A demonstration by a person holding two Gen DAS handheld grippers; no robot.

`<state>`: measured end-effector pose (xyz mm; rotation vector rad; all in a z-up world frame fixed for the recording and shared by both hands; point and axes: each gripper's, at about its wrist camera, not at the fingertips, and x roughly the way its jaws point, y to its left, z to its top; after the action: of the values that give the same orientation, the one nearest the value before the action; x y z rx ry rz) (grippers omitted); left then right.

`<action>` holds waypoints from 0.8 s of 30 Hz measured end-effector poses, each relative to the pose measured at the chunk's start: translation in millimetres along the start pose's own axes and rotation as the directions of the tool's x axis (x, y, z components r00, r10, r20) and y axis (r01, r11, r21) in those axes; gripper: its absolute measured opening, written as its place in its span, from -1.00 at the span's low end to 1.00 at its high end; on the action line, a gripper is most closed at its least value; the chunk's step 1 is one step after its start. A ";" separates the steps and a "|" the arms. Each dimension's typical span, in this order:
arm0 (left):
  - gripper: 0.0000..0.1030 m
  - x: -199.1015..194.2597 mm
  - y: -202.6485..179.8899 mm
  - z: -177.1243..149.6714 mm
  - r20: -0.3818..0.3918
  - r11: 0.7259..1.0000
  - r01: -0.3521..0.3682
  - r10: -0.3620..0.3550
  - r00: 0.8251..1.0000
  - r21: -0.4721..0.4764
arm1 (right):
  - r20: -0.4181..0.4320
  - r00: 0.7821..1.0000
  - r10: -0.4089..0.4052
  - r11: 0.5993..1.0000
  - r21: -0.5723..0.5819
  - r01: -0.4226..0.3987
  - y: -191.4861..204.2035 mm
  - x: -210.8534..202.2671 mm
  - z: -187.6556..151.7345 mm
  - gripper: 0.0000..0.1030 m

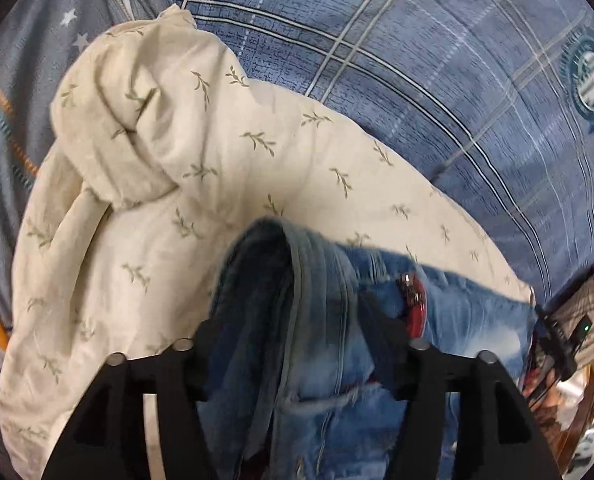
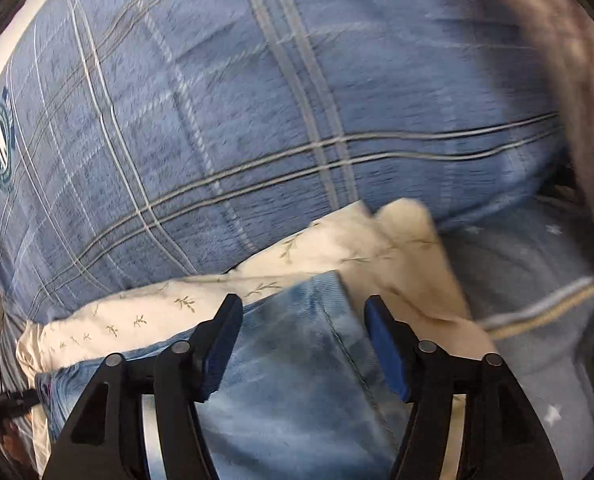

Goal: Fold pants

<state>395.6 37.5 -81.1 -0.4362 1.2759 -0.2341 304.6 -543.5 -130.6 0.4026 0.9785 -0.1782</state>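
Observation:
The pants are light blue jeans [image 1: 329, 344] lying on a cream leaf-print cloth. In the left wrist view a bunched fold of the jeans rises between the fingers of my left gripper [image 1: 297, 336]; the fingers are closed against the denim. In the right wrist view my right gripper [image 2: 303, 312] is open, its blue-padded fingers [image 2: 385, 340] standing apart over a flat part of the jeans [image 2: 297, 380] with a seam running between them.
The cream leaf-print cloth [image 1: 169, 184] is bunched at the left and spreads under the jeans. A blue plaid bedspread [image 2: 257, 120] with a round badge [image 1: 587, 80] covers the bed behind. A grey star-print fabric [image 2: 537, 280] lies at the right.

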 end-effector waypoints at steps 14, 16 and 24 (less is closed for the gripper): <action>-0.54 53.5 -27.5 34.2 -0.027 0.978 -0.127 0.133 0.991 0.165 | 0.000 0.990 -0.140 0.989 -0.047 0.140 3.3 13.2 -9.4 -0.61; -0.62 42.5 -36.3 28.6 0.041 0.963 -0.154 0.149 0.988 0.221 | 0.021 0.987 -0.159 0.985 -0.064 0.160 8.3 6.3 -11.9 -0.74; -0.84 -22.3 -62.6 -24.1 0.295 0.907 -0.268 0.172 0.940 0.325 | 0.139 0.977 -0.164 0.985 -0.038 0.171 18.0 -57.7 -31.6 -0.75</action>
<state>370.6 -13.9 -39.5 0.0001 0.9848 -0.2052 254.3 -516.1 -93.5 0.2584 0.8806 -0.3294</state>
